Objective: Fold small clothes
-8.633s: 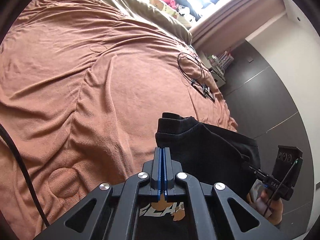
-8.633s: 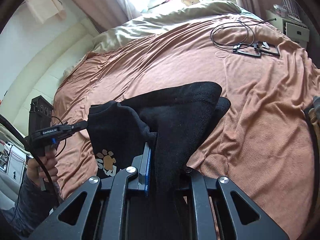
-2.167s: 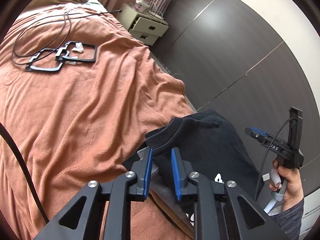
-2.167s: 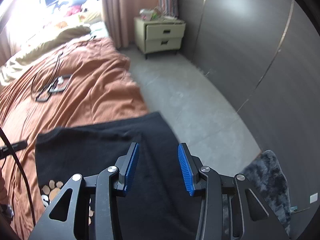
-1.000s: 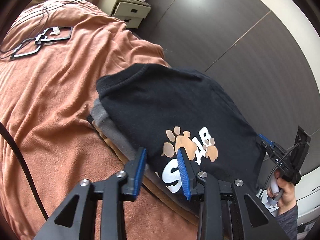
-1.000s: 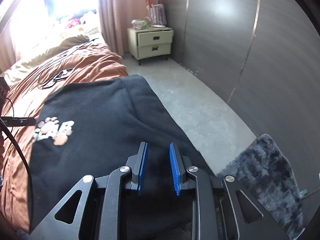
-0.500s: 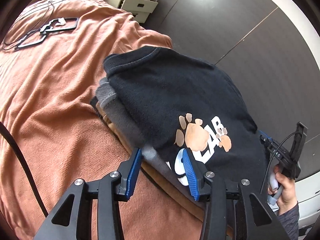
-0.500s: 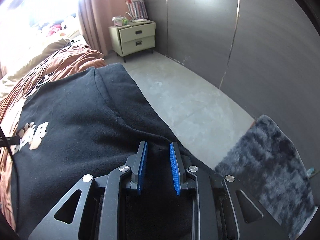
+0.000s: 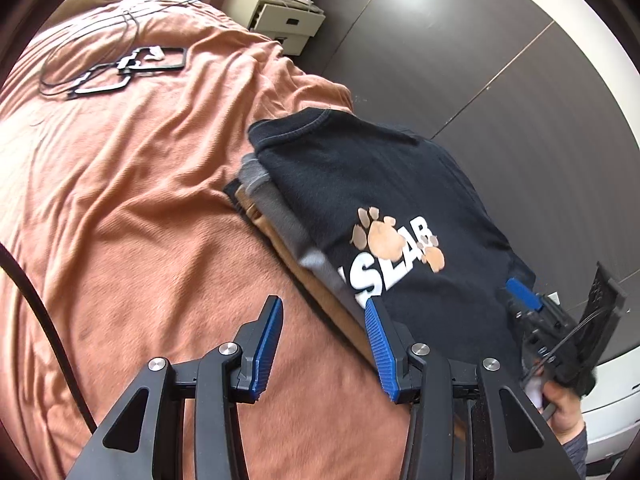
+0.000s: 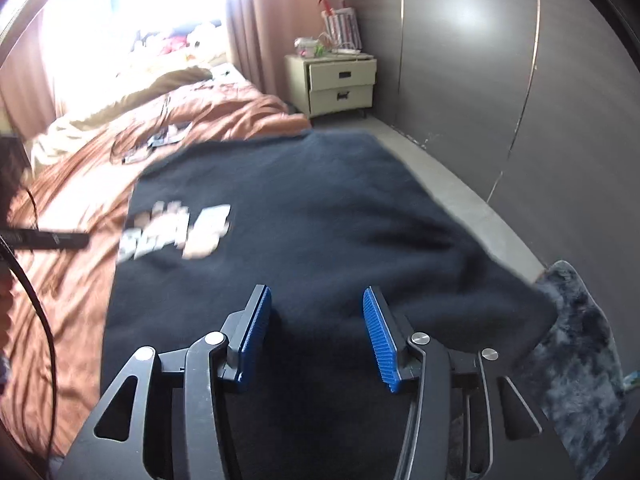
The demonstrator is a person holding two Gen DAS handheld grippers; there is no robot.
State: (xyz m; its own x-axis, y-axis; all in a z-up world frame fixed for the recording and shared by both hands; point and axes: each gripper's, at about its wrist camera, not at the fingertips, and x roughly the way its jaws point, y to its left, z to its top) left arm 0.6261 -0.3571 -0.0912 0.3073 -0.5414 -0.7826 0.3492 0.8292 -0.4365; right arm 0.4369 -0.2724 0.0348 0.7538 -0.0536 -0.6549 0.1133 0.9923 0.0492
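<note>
A folded black T-shirt with a paw print and white letters tops a stack of folded clothes, grey and tan, at the bed's edge. My left gripper is open just short of the stack's near corner, over the blanket, with nothing pinched. In the right wrist view the same black T-shirt spreads out under my right gripper. Its jaws are opening, and the cloth lies below them, not pressed by the pads. The right gripper also shows in a hand at the shirt's far side.
The brown blanket covers the bed, with a black cable and flat frames lying on it farther back. A cream nightstand stands by the dark wardrobe wall. A grey rug lies on the floor beside the bed.
The right jaws have spread wide and drawn back over the black shirt. The left gripper has slid back off the stack's edge onto the blanket, its jaws slightly wider.
</note>
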